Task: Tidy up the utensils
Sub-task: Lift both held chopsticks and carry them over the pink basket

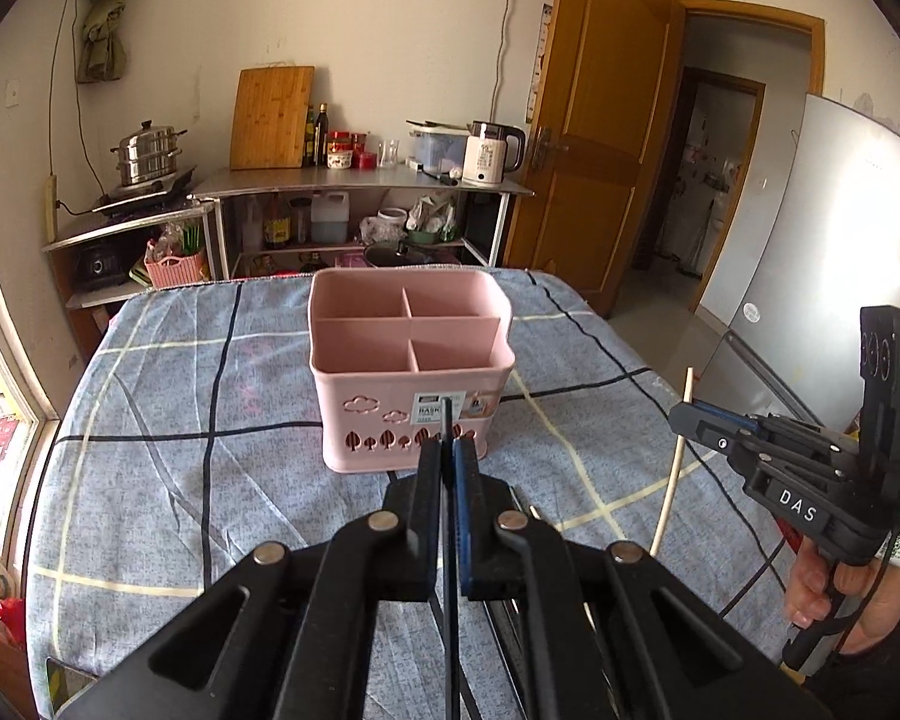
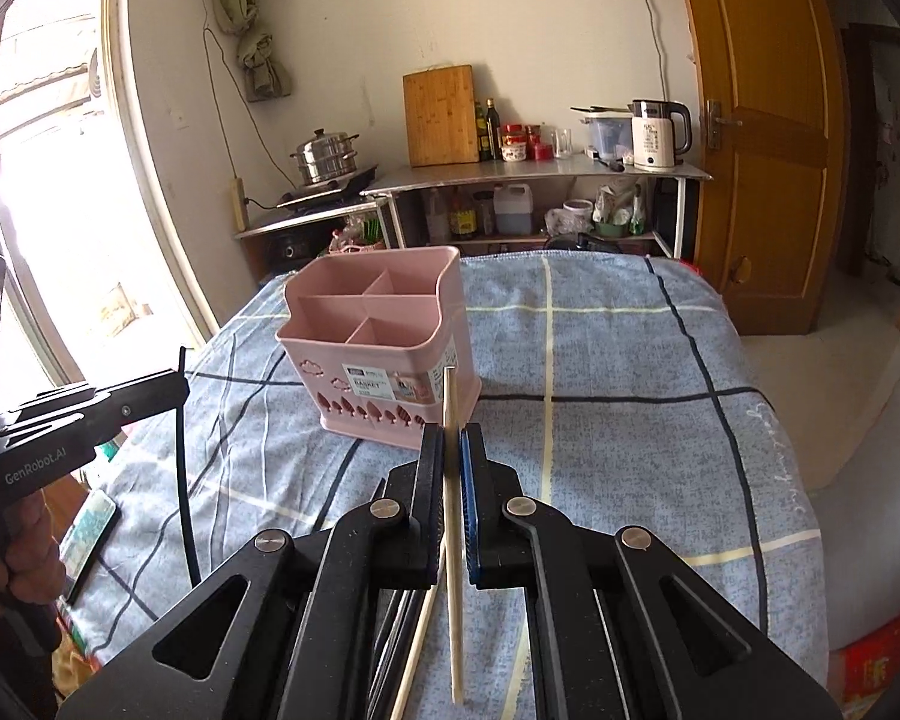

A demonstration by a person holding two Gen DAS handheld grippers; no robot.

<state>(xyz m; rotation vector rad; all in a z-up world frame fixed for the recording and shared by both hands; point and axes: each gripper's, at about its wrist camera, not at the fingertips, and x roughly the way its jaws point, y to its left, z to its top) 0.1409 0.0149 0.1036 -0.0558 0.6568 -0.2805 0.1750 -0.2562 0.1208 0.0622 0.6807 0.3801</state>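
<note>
The pink utensil basket (image 1: 411,369) stands upright near the middle of the desk (image 1: 150,396), which is covered by a blue checked cloth, a little toward the far edge. Its open top shows four compartments, all of them bare as far as both views reach, so sorting seems not to have begun.

The left gripper (image 1: 448,450) is pressed together on a thin black chopstick (image 1: 447,420), which stands nearly upright between the fingers with its tip poking up in front of the basket's label. The right gripper (image 2: 453,450) pinches a pale wooden chopstick (image 2: 451,480) the same way, gripped part way along so that a long tail hangs down below the fingers. Holding each stick close to vertical probably serves the next move: a stick that points down can be lowered straight into a compartment without catching on the dividers.

Both grippers hover above the near edge of the desk, well apart from each other and short of the basket. Further utensils (image 2: 411,654), dark ones and a pale one, lie on the cloth under the right gripper, likely waiting their turn.
</note>
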